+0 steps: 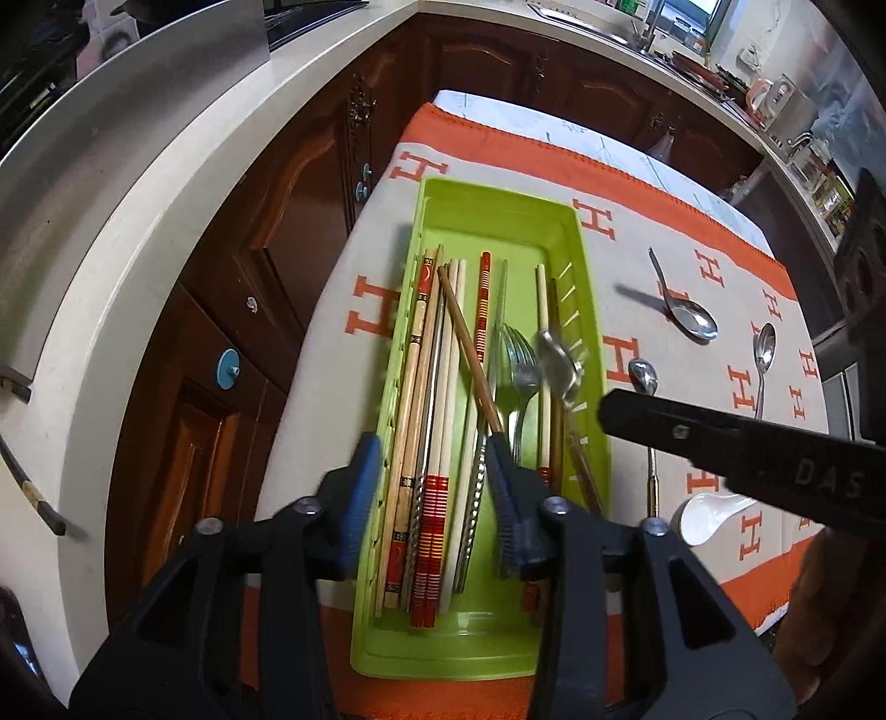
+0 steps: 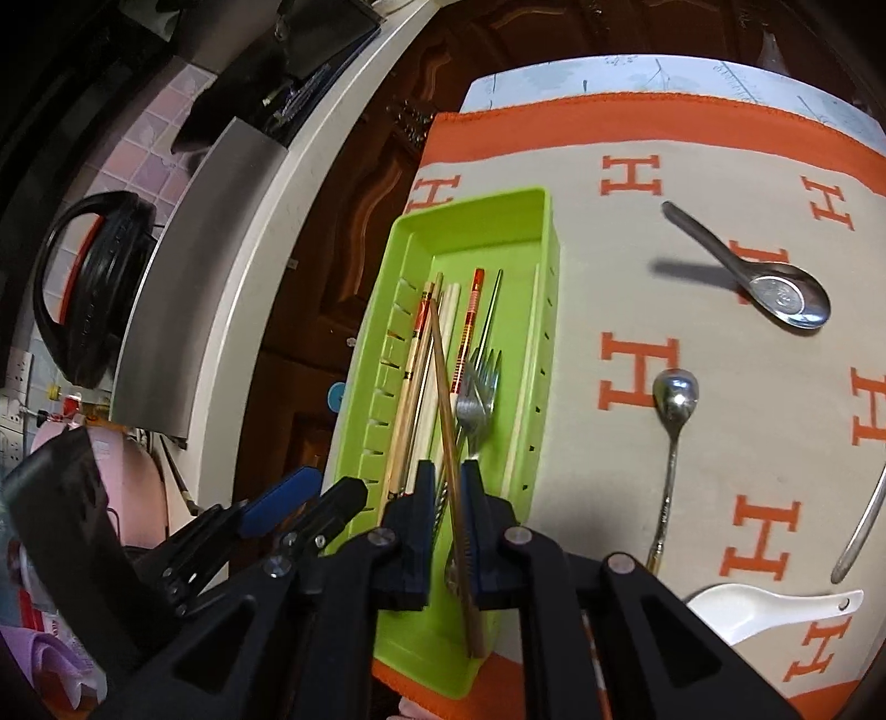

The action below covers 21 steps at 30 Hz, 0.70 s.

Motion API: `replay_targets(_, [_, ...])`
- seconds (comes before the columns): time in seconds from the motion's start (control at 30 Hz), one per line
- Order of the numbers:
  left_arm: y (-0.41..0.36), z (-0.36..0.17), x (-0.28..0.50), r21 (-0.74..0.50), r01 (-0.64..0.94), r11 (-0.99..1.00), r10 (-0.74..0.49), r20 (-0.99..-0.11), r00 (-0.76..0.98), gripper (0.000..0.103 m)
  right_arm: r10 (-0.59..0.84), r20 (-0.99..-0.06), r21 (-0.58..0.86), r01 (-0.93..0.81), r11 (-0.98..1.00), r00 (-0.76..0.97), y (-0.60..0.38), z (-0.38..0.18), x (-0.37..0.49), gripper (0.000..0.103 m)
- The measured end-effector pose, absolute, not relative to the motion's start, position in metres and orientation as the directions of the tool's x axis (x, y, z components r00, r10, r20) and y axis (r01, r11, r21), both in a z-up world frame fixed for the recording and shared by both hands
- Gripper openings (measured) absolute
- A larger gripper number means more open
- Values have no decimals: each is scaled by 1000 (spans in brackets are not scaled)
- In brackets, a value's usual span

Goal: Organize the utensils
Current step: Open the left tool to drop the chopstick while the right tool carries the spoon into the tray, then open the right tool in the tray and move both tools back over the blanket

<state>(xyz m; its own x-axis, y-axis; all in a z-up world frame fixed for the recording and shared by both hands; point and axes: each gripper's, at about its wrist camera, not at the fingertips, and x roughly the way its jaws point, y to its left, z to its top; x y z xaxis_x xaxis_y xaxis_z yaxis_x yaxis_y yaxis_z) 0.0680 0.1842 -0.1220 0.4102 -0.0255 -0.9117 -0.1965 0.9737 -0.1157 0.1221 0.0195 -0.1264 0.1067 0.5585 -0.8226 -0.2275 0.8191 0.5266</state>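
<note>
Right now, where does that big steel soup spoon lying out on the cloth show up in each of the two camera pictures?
Left wrist view: the big steel soup spoon lies upper right, on the cloth to the right of the green tray.
Right wrist view: the spoon lies upper right, bowl toward the right edge.
Shared landmark: the green tray, left of the spoon in both views.

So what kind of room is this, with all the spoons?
Most likely a home kitchen: dark wooden cabinets under a pale countertop, a steel sink with a tap at the back, and a green plastic utensil tray on a table.
</note>
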Motion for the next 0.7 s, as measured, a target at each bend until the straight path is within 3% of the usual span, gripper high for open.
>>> replay_targets(0.13, [182, -123, 65, -125, -191, 974, -36, -911, 411, 48, 556, -822, 519, -236, 821, 126, 14, -124, 118, 21])
replay_targets(0.7, [134, -126, 58, -131, -115, 985, -79, -923, 377, 48, 538, -820, 514, -163, 842, 195, -51, -125, 102, 21])
